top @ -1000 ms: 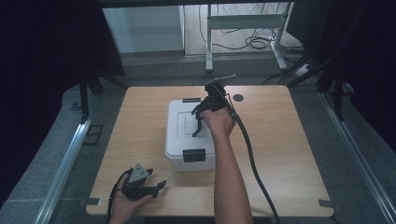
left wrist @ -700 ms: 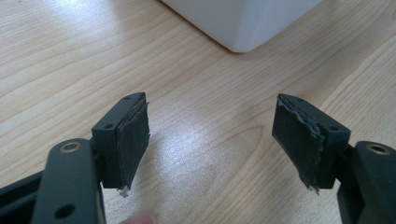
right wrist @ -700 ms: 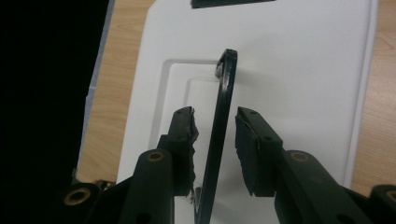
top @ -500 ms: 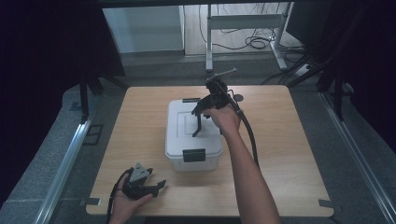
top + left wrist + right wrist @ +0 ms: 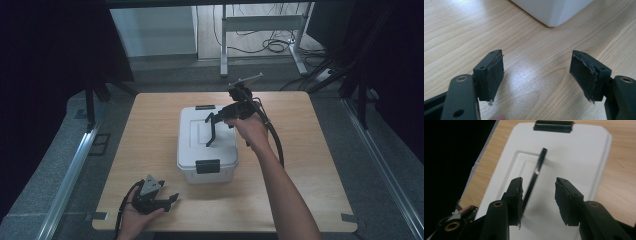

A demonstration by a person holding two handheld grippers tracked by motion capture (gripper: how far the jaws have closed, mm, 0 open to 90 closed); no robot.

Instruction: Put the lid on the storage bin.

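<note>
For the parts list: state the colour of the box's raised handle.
Black, the thin raised handle on the white plastic box; right gripper view shows it best.

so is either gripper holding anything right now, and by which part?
Nothing held. Right gripper has just opened over the box's black handle, which stands between its jaws, ungripped. Left gripper sits open over bare table.

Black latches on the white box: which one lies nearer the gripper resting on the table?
The front latch, facing the person; the other latch sits on the box's far edge, farther from the left gripper.

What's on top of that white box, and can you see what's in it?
On the white box lid stands its black handle, raised, between the open right gripper pads. The closed lid hides the inside.
</note>
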